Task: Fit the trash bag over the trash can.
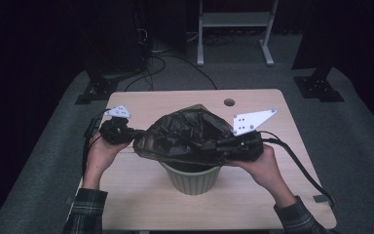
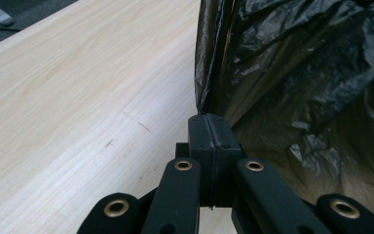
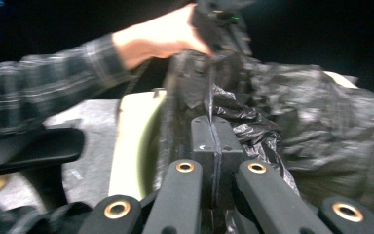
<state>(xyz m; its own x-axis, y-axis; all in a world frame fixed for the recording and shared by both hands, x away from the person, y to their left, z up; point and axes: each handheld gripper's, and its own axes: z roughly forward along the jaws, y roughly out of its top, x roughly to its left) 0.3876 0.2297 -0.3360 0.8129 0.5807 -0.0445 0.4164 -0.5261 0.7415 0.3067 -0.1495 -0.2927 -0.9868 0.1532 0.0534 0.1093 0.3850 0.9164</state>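
- Holding the black bin bag (image 1: pixel 185 131) stretched between two grippers keeps its mouth spread above the green waste bin (image 1: pixel 191 179), which stands at the lower centre of the high view on the worktop (image 1: pixel 253 204); this is judged to be the fitting of the bag over the bin's rim.
- Left gripper (image 1: pixel 135 132): sits at centre left of the high view, level with the bag's left edge. Its jaws are pressed fully together on a pinched fold of the bag edge; in the left gripper view the film (image 2: pixel 292 83) rises straight out of the closed jaw tips and fills the right half of the frame.
- Right gripper (image 1: pixel 209 146): lies across the lower right of the bag, just above the bin's rim. Its jaws are likewise closed, with a thin strand of the bag (image 3: pixel 253 112) caught between the tips.
- Bag position: the bag bulges above the bin, not yet pulled down around the rim.
- Reason for the two opposed grips: tension across the opening is judged necessary to keep the thin film from collapsing.
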